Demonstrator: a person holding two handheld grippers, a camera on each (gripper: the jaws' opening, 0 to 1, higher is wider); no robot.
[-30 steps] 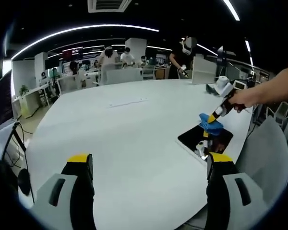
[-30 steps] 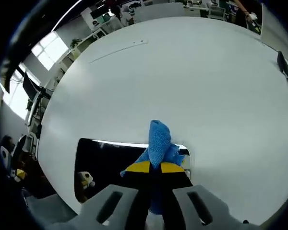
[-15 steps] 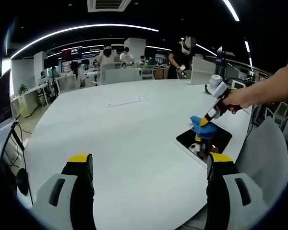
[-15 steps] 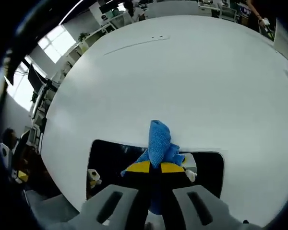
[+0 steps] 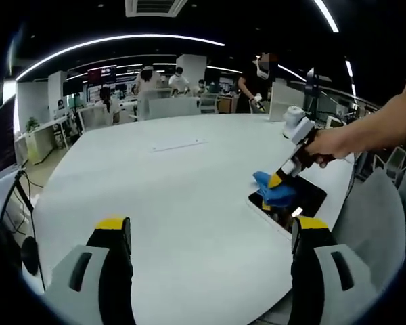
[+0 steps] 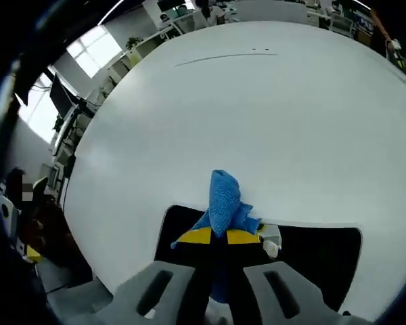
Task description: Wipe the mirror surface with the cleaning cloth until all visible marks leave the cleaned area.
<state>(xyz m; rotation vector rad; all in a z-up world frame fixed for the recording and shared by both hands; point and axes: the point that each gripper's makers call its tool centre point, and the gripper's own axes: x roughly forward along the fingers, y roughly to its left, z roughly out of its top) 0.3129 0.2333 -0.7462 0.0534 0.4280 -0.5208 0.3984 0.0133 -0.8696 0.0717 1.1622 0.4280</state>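
The right gripper point(image 6: 212, 235) has its yellow-tipped jaws pinched tight on the blue cleaning cloth point(image 6: 223, 202), which sticks up between them in a bunched fold and spills a little to either side. The cloth sits over the near-left part of the mirror point(image 6: 311, 261), a dark rectangular panel lying flat on the white table point(image 6: 257, 122), close to the table's edge. A small pale shape shows in the glass just right of the jaws (a reflection, as far as I can tell).

In the left gripper view that gripper point(image 5: 283, 177) comes in from the right, held in a person's hand point(image 5: 328, 143) with a bare forearm behind it. It slants down to the cloth point(image 5: 271, 189), which presses on the far-left corner of the mirror point(image 5: 304, 200); the mirror there is a black slab with a pale frame, near the table's right-hand rim.

The left gripper point(image 5: 206, 233) is spread wide, its two yellow-capped fingers point(image 5: 112, 223) far apart with nothing between them, hovering above bare table point(image 5: 176, 196) well to the left of the mirror.

Beyond the table there are desks, monitors and several people point(image 5: 256, 78) in an open office, under long curved ceiling lights point(image 5: 115, 42). A grey chair back point(image 5: 375, 210) stands beside the table's right edge.
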